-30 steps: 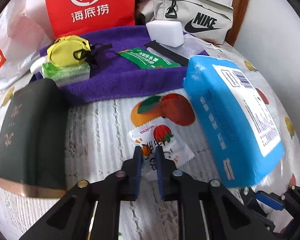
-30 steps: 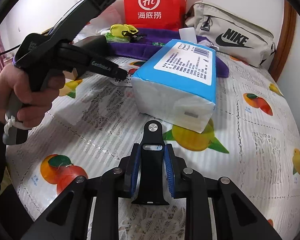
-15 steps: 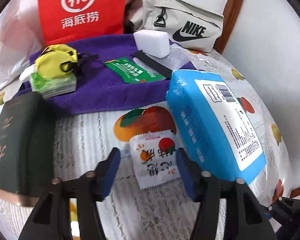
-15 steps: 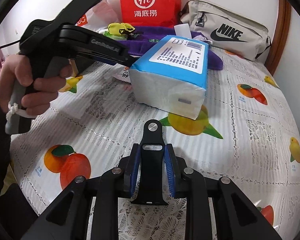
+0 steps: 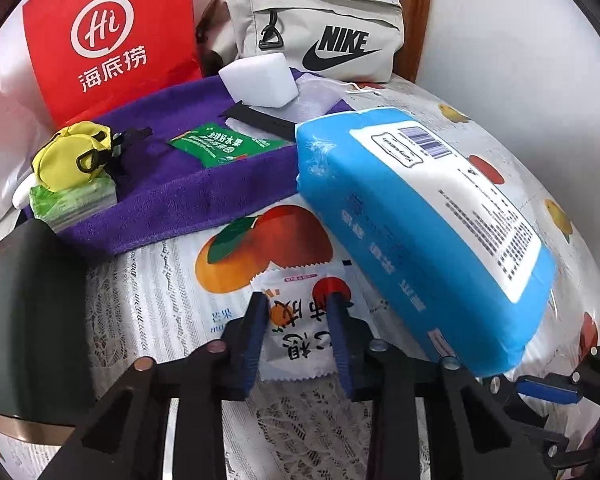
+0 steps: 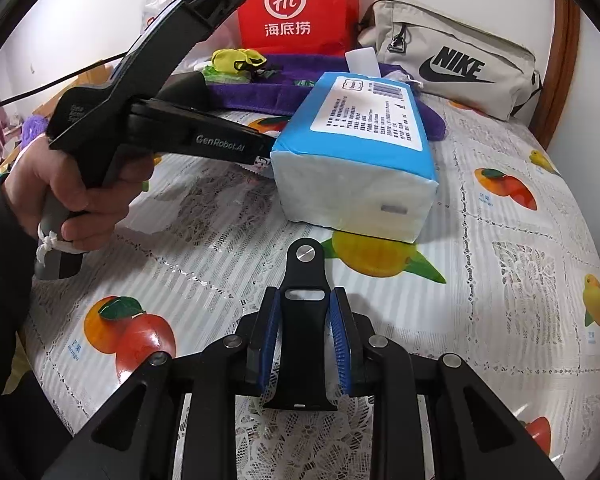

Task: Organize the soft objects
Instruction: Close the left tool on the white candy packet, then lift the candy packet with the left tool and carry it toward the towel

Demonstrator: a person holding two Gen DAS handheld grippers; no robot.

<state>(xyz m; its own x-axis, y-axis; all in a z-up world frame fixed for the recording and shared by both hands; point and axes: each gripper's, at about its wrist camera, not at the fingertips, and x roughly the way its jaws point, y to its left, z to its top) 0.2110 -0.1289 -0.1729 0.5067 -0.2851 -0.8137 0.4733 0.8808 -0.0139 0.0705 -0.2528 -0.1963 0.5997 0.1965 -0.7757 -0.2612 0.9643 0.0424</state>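
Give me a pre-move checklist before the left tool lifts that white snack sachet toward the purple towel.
1. White sachet sits between the closing left tool jaws: ok.
2. Firm grip on sachet: cannot tell.
3. Blue tissue pack clear of sachet: not ok, right beside it.
4. Free spot on purple towel: ok.
5. Right tool clamps the black strap: ok.
6. Right tool out of the path: ok.

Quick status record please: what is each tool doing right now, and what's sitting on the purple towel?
left tool: jaws closing around the white snack sachet on the tablecloth
right tool: shut on a black watch strap
beside sachet: blue tissue pack
purple towel: yellow pouch, green packet, white block
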